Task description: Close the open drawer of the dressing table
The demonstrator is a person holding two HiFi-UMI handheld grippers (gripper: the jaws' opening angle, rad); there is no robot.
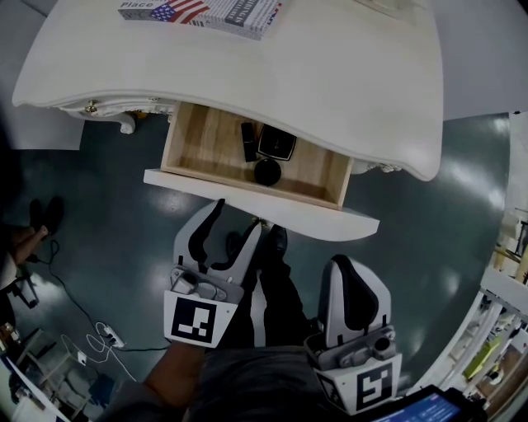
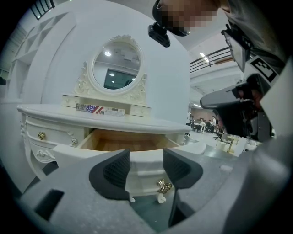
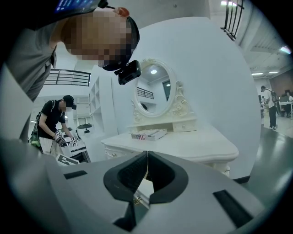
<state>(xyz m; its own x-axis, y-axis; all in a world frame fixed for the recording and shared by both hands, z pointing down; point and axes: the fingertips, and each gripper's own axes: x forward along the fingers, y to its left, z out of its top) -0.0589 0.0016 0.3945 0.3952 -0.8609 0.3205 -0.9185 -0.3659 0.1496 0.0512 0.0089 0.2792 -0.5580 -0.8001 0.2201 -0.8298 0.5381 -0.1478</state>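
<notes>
Head view alone shows drawer (image 1: 256, 196) contents — left hand-held gripper (image 1: 237, 221) gapes, right hand-held gripper (image 1: 344, 265) closed.

"Place" on the flag-printed box (image 1: 202, 12) atop the dressing table (image 1: 330, 74)

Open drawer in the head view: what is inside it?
Three dark items lie in the drawer: a slim black stick, a square black case and a round black piece. The tabletop covers the drawer's rear, so anything there is hidden.
</notes>
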